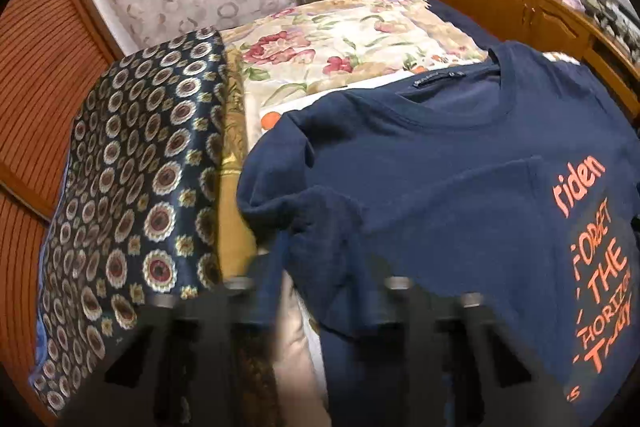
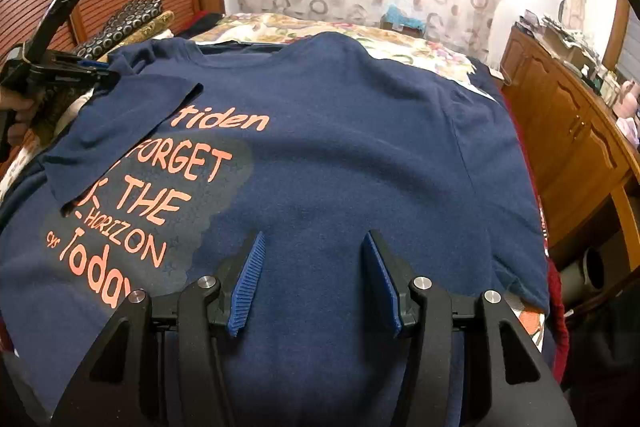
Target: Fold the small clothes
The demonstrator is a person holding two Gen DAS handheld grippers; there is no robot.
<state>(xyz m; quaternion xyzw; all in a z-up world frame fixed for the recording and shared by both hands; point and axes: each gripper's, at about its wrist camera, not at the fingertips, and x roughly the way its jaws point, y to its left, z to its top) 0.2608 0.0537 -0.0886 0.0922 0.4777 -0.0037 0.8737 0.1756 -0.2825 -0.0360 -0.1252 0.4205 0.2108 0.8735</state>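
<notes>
Navy T-shirt (image 2: 340, 147) beneath right gripper (image 2: 312, 247), sleeve in left gripper (image 2: 106, 77)

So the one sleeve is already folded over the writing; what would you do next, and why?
Probably bring the right gripper to the other sleeve and fold it inward to match. The left gripper is shut on the left sleeve, which lies across the navy T-shirt print, while the right one hovers open over the chest, holding nothing, and that right sleeve lies flat.

Matt navy cotton tee (image 2: 340, 155), ribbed blue rubber pads (image 2: 249, 279), glossy wood cabinet (image 2: 560, 131)
</notes>
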